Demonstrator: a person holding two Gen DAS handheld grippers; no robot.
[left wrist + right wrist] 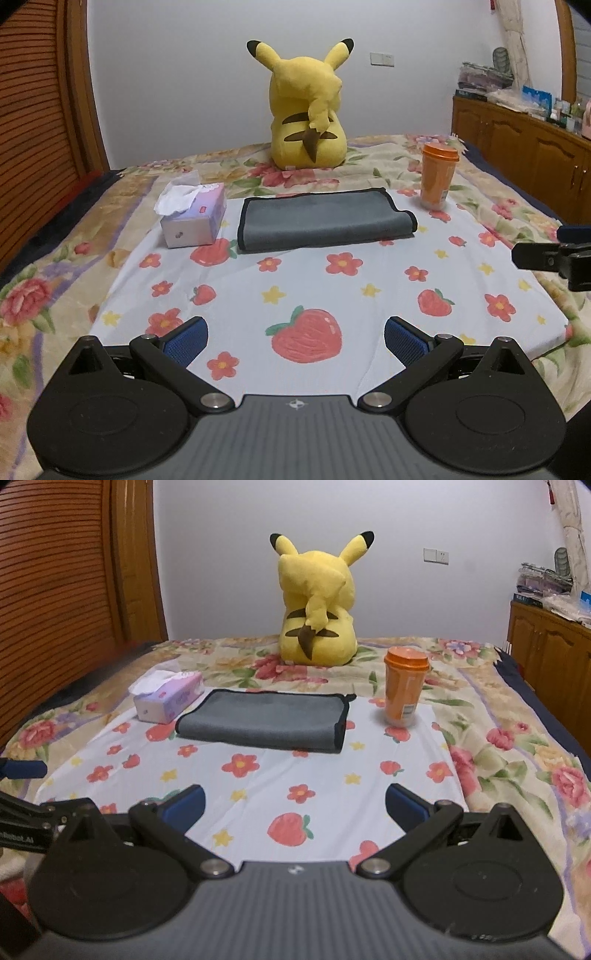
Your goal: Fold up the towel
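Observation:
A grey towel with black trim (317, 219) lies folded over on the strawberry-print cloth (332, 295); it also shows in the right wrist view (266, 718). My left gripper (295, 338) is open and empty, held well in front of the towel. My right gripper (294, 805) is open and empty too, also short of the towel. Part of the right gripper shows at the right edge of the left wrist view (554, 254). Part of the left gripper shows at the left edge of the right wrist view (22, 770).
A tissue box (194, 216) stands left of the towel. An orange cup with a lid (437, 175) stands to its right. A yellow plush toy (306, 107) sits behind on the floral bedspread (55, 280). A wooden cabinet (524, 147) stands at the right.

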